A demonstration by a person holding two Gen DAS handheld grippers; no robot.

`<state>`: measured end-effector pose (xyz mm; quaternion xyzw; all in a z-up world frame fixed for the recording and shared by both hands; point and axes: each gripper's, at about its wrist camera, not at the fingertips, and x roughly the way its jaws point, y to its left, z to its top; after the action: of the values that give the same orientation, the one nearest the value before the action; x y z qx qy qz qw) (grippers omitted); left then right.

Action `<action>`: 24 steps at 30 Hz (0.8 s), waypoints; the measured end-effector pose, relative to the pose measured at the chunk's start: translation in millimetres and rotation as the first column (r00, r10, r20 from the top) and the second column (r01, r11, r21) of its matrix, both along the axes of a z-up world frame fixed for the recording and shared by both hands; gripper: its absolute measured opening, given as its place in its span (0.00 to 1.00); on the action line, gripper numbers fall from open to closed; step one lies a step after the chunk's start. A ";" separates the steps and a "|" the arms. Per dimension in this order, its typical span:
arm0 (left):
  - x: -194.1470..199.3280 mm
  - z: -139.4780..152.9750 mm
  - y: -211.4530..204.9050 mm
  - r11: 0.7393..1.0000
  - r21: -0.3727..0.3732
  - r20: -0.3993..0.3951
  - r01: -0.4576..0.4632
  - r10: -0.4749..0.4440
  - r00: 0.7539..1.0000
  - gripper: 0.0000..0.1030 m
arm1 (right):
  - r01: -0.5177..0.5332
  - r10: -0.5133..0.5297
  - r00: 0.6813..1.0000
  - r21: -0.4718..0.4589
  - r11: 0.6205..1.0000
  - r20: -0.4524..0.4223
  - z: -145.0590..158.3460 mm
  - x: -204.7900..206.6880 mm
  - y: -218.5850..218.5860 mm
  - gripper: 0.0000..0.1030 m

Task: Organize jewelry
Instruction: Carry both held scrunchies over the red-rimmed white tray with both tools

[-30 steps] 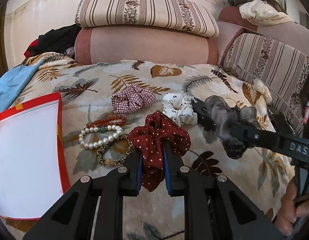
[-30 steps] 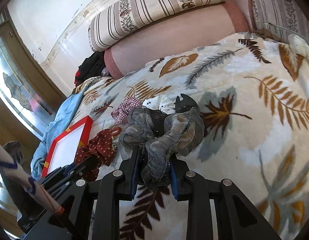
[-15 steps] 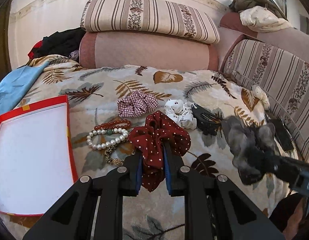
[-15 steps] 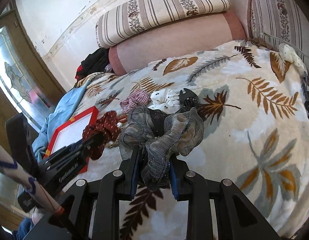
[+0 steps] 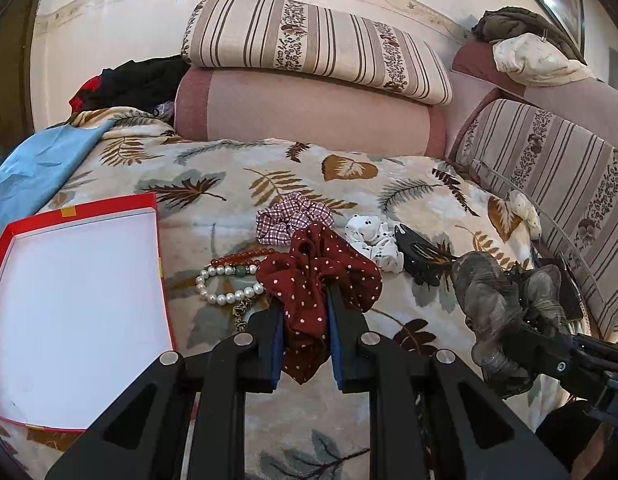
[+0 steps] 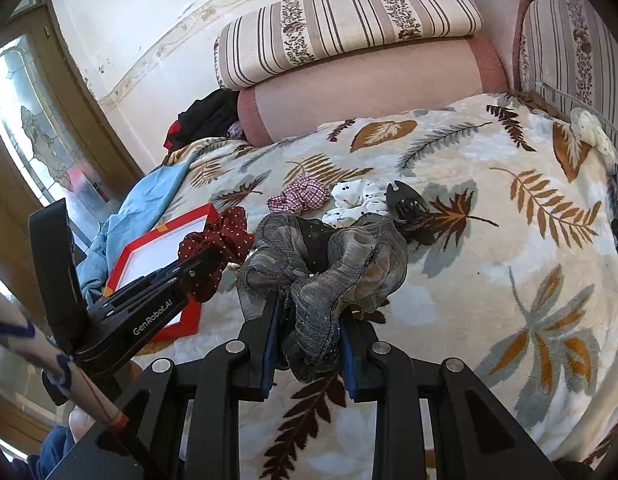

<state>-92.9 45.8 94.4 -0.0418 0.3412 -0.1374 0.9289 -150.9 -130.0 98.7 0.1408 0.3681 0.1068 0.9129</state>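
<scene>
My left gripper (image 5: 305,316) is shut on a dark red polka-dot scrunchie (image 5: 321,272) and holds it above the leaf-print blanket. My right gripper (image 6: 309,320) is shut on a grey ruffled scrunchie (image 6: 341,256), also lifted; it shows at the right of the left wrist view (image 5: 501,304). On the blanket lie a plaid scrunchie (image 5: 289,216), a white dotted scrunchie (image 5: 373,236), a black claw clip (image 5: 421,256), a pearl bracelet (image 5: 221,284), a red bead bracelet (image 5: 241,258) and a dark bead bracelet (image 5: 241,312). A red-rimmed white box (image 5: 69,292) lies at the left.
A pink bolster (image 5: 309,112) and striped cushion (image 5: 309,44) stand at the back. A striped sofa back (image 5: 557,184) runs along the right. Blue cloth (image 5: 29,176) and dark clothes (image 5: 137,80) lie at the back left. A black phone (image 5: 565,284) lies at the right edge.
Both grippers have lifted and pulled back from the blanket with their scrunchies. The right gripper has dropped lower and further right in the left wrist view.
</scene>
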 end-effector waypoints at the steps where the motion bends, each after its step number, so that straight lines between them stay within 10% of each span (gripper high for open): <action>1: -0.1 0.0 0.2 1.000 -0.001 -0.001 0.002 -0.002 1.000 0.18 | 0.002 -0.002 1.000 0.000 1.000 0.001 0.0 -0.2 0.2 0.27; 24: -9.7 15.0 21.1 0.999 -0.009 0.008 -0.036 0.036 0.999 0.18 | -0.026 0.026 1.000 0.004 1.000 -0.014 -1.2 4.3 14.6 0.27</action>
<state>-102.7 67.0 109.4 -0.0515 0.3360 -0.1224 0.9324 -146.6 -115.4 97.5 0.1387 0.3762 0.1183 0.9084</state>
